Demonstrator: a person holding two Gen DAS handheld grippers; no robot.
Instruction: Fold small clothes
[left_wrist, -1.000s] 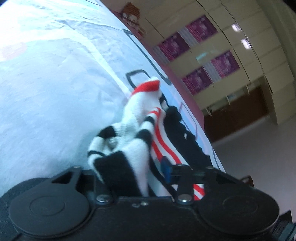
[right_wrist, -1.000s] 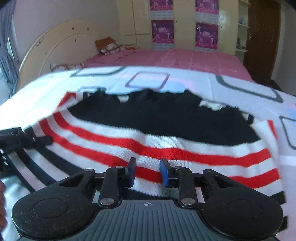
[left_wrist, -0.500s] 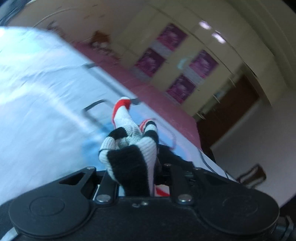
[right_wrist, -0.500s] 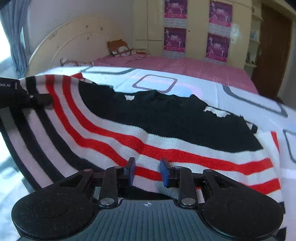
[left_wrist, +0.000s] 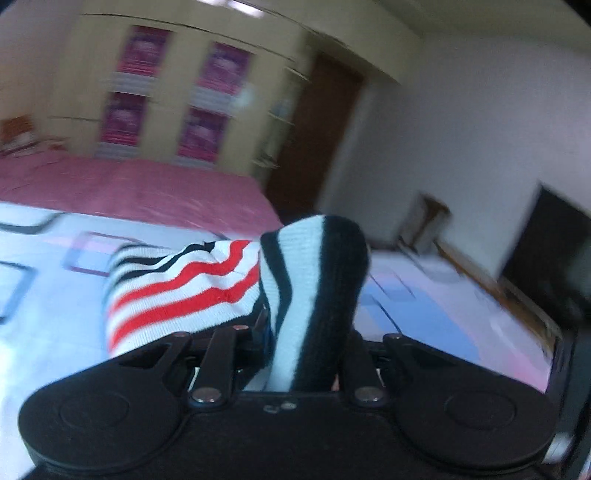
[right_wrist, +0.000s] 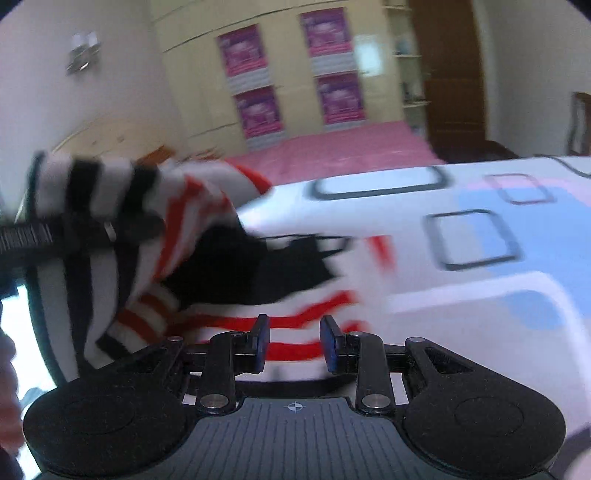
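Your left gripper has its fingers pinched tight on a bunched fold of the striped knit garment, and the black-and-white ribbed edge stands up between them and hides the pads. Its jaws closed further on the cloth over the last second; they are not moving now. From that grip the red, white and black stripes drape off toward the left side of the bed, above the white bedspread with its square outlines. In your right wrist view the same gripper shows at the left edge, blurred, carrying the raised end of the garment clear of the bedspread. The rest of the cloth sags from there down to the near edge of the bed, where your right gripper holds the red-striped hem. Its blue pads stand partly apart with the hem lying between them; whether they actually press the cloth, the blur does not let you tell. The black middle panel hangs folded between your two grippers. Beyond the white bedspread the pink sheet runs to the far side of the bed, with the cupboards and their purple posters behind it.
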